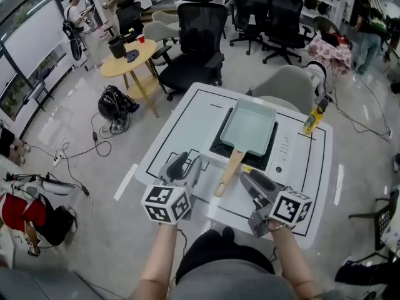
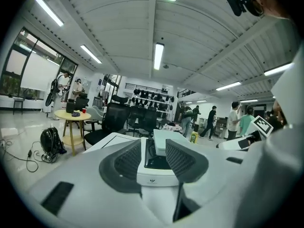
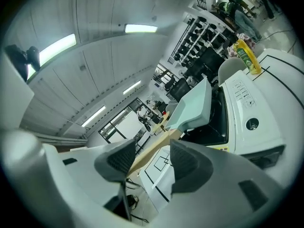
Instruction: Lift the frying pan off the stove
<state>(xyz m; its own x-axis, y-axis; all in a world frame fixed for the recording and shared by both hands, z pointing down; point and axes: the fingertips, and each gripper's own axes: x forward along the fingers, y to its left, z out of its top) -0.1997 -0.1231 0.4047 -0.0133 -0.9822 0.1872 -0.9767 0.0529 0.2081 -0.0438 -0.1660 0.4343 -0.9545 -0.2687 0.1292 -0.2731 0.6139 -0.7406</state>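
A pale green rectangular frying pan point(image 1: 249, 127) with a wooden handle point(image 1: 229, 170) sits on the black stove point(image 1: 265, 159) on the white table point(image 1: 181, 114). The handle points toward me. My left gripper point(image 1: 186, 166) stands open just left of the handle's end with nothing between its jaws. In the left gripper view my left gripper point(image 2: 154, 158) faces the stove's white front point(image 2: 152, 175), with the pan point(image 2: 166, 139) behind it. My right gripper point(image 1: 250, 179) is open just right of the handle's end. Past my right gripper point(image 3: 152, 160) the handle point(image 3: 154, 146) runs to the pan point(image 3: 194, 106), untouched by the pads.
A yellow bottle point(image 1: 314, 119) stands at the table's far right edge. A grey chair point(image 1: 287, 86) and a black office chair point(image 1: 200, 42) stand behind the table. A round wooden table point(image 1: 128, 58) and a backpack point(image 1: 115, 102) are at the left. People move at the room's edges.
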